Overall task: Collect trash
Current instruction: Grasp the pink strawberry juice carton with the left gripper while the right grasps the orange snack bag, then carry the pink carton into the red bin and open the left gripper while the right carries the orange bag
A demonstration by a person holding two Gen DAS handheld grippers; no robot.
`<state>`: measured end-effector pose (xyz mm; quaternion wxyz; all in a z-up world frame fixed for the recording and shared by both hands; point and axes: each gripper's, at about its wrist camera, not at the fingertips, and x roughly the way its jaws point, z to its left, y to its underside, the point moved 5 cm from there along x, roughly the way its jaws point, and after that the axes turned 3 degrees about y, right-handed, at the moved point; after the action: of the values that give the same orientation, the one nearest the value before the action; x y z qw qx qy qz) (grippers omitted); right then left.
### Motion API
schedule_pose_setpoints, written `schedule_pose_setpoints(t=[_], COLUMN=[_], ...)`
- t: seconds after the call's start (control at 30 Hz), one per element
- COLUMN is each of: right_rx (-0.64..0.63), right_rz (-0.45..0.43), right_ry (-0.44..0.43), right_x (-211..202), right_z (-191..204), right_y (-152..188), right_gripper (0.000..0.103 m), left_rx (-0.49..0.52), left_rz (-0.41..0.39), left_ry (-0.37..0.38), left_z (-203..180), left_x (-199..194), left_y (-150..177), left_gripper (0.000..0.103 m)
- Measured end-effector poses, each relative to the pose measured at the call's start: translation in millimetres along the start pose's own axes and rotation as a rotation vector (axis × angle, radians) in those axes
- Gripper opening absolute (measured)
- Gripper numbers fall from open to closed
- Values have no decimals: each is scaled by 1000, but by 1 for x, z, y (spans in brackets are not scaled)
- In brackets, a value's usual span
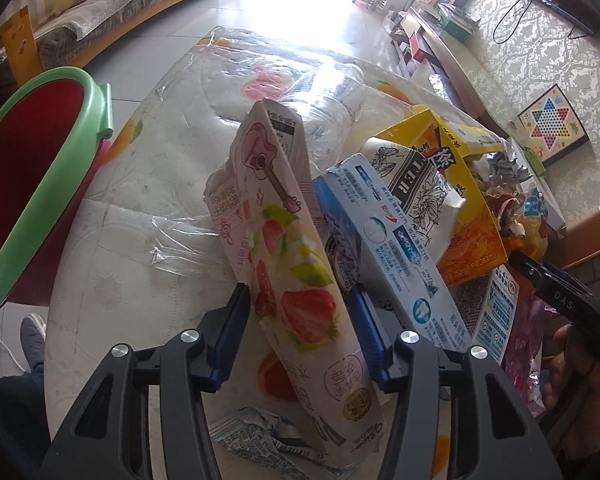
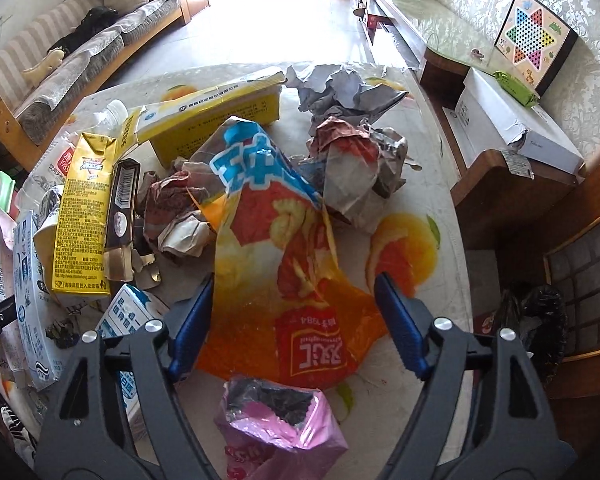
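Table [image 1: 112,240] is heaped with trash, red bin [image 1: 28,200] with the green rim off its left edge, so I'd say the left side has the shorter carry. Left gripper [image 1: 300,312]: strawberry carton [image 1: 284,240] stands between the jaws, long axis running away from me; pads look closed onto its sides. Right gripper [image 2: 294,308]: jaws apart, straddling the orange snack bag [image 2: 284,264], not pinching it; bag's length also runs forward.
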<state>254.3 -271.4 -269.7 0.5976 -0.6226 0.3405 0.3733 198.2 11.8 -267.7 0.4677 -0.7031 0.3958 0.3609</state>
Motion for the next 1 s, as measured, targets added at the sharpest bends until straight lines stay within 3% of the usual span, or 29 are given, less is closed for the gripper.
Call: schedule_pose_setpoints(t=[0.33, 0.5, 1.0], right_rx=[-19, -24, -6], right_rz=[-2, -29, -227], right_ry=[-17, -22, -64], right_x=[-5, -22, -113], right_z=[6, 9, 11], right_y=[-3, -7, -29], right_gripper=[60, 59, 59], left_rx=[43, 29, 64], left_rz=[-31, -52, -215], left_ry=[-38, -28, -26], left_z=[-2, 2, 2], left_x=[-14, -27, -107], left_y=[-5, -7, -16], left_gripper=[33, 31, 31])
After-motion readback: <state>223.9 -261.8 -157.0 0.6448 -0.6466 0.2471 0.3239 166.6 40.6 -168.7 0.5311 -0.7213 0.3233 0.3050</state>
